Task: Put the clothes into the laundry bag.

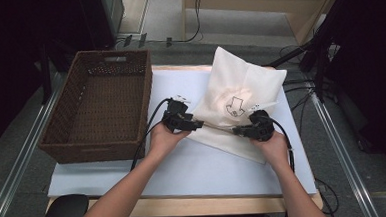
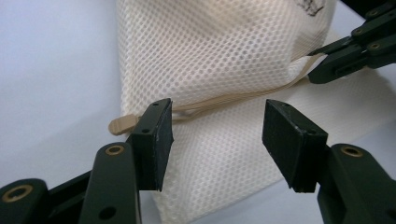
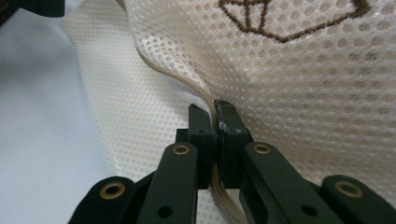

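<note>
A white mesh laundry bag (image 1: pixel 238 98) lies on the counter (image 1: pixel 194 168), just to the right of a brown wicker basket (image 1: pixel 100 103). The bag has a small dark drawing on it and a tan zipper (image 2: pixel 243 95) running along its near side. The basket looks empty inside.

The right gripper (image 1: pixel 240 131) is at the near right part of the bag. In the right gripper view its fingers (image 3: pixel 201 126) are pressed together on the zipper seam, with the tan strip squeezed between them. It holds that part of the bag in place.

The left gripper (image 1: pixel 198 123) is at the near left end of the bag, on the side closest to the basket. Its fingers (image 2: pixel 156 140) are wide apart and hold nothing. In the left gripper view the little tan zipper pull (image 2: pixel 122 125) sticks out beside the left finger, and the zipper runs across the gap between the fingers.

The step in hand looks like working the zipper: one gripper holds the seam while the other gets ready to take the pull. My guess is that the next move needs the left gripper to shift a little toward the pull, so the tab sits between its fingers, and then pinch shut on it. The tab is small and flat, so the aim must be careful. The right gripper should hold tight so the soft bag does not bunch up when the pull slides.
</note>
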